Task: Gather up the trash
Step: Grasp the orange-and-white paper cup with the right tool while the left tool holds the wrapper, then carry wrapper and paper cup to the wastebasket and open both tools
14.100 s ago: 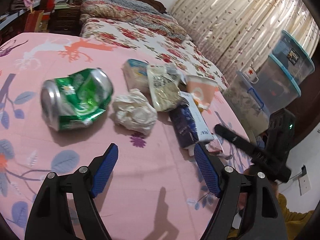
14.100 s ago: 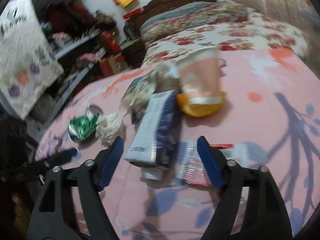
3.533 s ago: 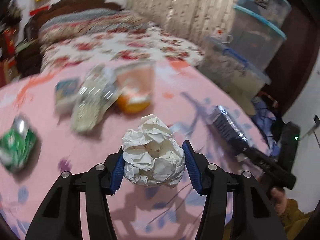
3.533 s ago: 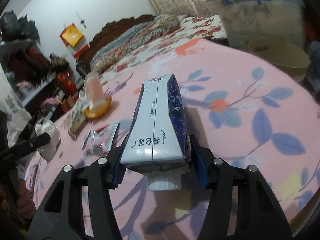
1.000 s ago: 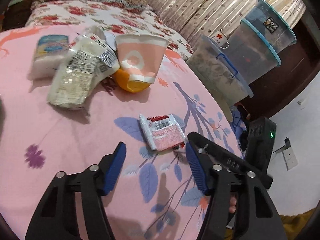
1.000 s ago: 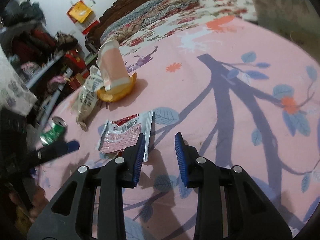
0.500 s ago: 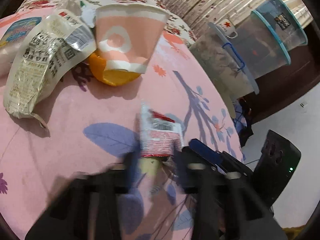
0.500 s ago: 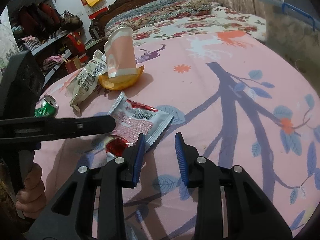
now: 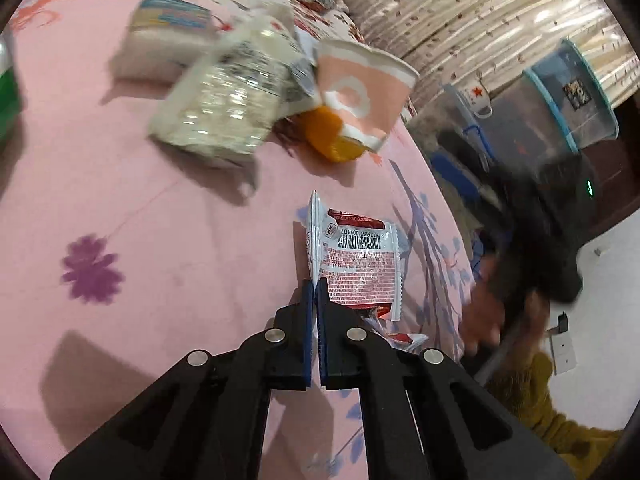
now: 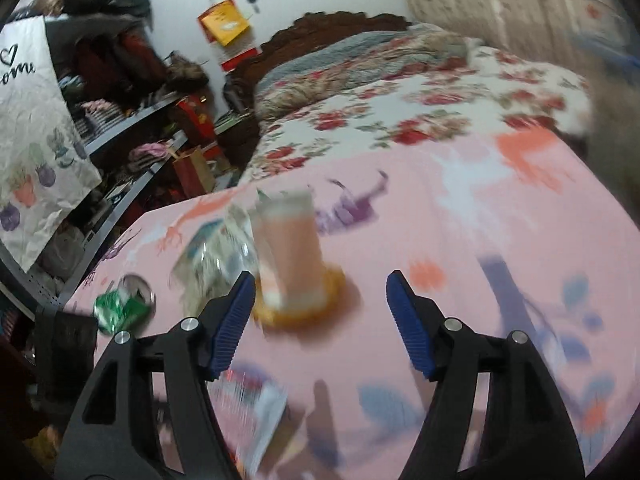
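Observation:
A red and silver snack wrapper lies on the pink tablecloth. My left gripper is shut on the wrapper's left seam edge. Farther back lie a pink paper cup on an orange peel, a clear printed bag and a white tissue pack. In the right wrist view my right gripper hangs above the cloth, its jaws opening with nothing between them. Beyond it stand the blurred cup and a crushed green can. The wrapper shows below its left finger.
A bed with a floral quilt runs behind the table. Stacked clear storage bins stand to the right past the table edge. Cluttered shelves fill the left. A person's hand and mustard sleeve show at the lower right.
My left gripper has shut on the wrapper's edge. My right gripper has lifted away toward the cup and its jaws have spread wide.

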The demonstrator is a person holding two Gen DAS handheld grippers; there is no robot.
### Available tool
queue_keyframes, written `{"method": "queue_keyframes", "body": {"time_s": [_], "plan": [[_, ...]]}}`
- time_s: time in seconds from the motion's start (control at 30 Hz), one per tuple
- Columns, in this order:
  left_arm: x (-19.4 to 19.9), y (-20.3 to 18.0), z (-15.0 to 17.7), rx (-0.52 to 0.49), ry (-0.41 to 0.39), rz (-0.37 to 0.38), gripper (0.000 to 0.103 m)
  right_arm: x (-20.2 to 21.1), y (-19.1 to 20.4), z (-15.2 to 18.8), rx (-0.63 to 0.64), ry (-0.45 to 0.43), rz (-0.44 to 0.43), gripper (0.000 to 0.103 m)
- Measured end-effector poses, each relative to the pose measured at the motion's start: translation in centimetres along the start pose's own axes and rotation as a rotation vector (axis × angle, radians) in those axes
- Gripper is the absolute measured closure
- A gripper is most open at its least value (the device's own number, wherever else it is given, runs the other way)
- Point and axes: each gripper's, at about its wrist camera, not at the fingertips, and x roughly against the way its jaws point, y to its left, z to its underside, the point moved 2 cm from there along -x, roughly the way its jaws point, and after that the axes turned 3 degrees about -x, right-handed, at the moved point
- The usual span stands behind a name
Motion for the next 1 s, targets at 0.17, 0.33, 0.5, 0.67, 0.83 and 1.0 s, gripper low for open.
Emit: {"method": "queue_keyframes", "body": {"time_s": [0.17,0.33,0.5,0.67,0.83,1.0], "plan": [[0.5,0.9,0.0,0.045,-0.017,0.028,0.101,-4.8,1.0,-2.6,0.001,0.077,-0.037,0.066],[0.5,0.4,0.1,0.022,-0.02,0.008,0.101,-1.9,1.6,-1.6,-0.007,0.015,-0.06,0.075],[0.4,-0.6,0.1,-0.016,-0.019,0.004,0.101,4.9,-1.5,2.0,-0.129,-0.049,-0.073,0.075],[-0.2,-2.4,0.5,-0.068,-0.011,-0.004,0.101,7.7,-5.7,7.5,-0.311,0.014,-0.111,0.075],[-1.8,-3.7,1.0,-0.099,0.03,-0.013,0.101,8.3,-8.3,10.1,-0.477,0.008,-0.2,0.075],[-2.4,-4.5,1.1,-0.11,0.045,-0.026,0.095,8.2,-8.2,10.6,-0.456,0.001,-0.183,0.075]]}}
